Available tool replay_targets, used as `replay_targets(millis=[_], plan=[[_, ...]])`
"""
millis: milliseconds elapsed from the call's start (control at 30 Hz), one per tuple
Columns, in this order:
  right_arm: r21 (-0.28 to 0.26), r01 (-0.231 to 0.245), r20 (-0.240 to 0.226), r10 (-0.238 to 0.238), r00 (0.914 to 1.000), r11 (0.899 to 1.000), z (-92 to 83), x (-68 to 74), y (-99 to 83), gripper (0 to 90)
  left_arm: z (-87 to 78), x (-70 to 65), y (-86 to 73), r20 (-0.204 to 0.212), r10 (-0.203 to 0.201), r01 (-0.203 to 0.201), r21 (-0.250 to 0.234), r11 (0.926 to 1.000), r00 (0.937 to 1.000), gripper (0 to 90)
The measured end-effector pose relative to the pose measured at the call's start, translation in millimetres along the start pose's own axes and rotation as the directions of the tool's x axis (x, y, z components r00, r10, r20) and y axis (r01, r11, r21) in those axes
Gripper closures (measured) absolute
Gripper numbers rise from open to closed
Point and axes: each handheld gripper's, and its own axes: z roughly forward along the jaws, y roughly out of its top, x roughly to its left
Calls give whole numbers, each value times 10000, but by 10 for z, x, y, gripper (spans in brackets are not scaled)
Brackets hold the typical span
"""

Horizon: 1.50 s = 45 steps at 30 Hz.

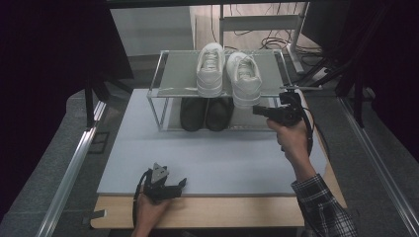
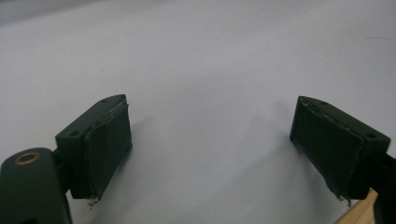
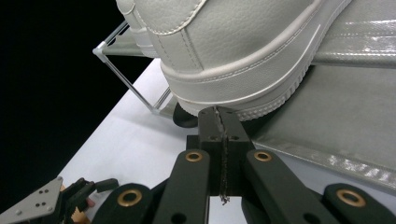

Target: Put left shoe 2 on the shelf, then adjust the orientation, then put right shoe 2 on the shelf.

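Observation:
Two white sneakers sit side by side on the top shelf of a clear shoe rack (image 1: 170, 89), the left sneaker (image 1: 210, 69) and the right sneaker (image 1: 244, 76). A pair of black shoes (image 1: 205, 114) stands on the level below. My right gripper (image 1: 256, 110) is shut with nothing between its jaws. Its tip (image 3: 219, 116) is right at the heel of the right sneaker (image 3: 233, 51), just under the sole rim; I cannot tell if it touches. My left gripper (image 1: 182, 183) rests low at the mat's near edge, jaws (image 2: 210, 135) wide open and empty.
The rack stands at the back of a pale mat (image 1: 222, 158) on a wooden table (image 1: 222, 213). Metal rails (image 1: 74, 163) run along both sides. Cables and a stand lie behind the rack. The left gripper (image 3: 105, 185) lies far off in the right gripper view.

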Motion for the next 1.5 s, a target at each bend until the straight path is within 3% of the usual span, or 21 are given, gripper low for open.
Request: replay_targets(millis=[733,1500], plan=[[-37,-147,239,148,9996,9999,368,57,149,895,-3,1,0,9,21,-21,32,10000,10000,125],[-161,-323,308,328,9990,9993,546,86,207,895,-1,1,0,15,10,-10,15,10000,10000,125]])
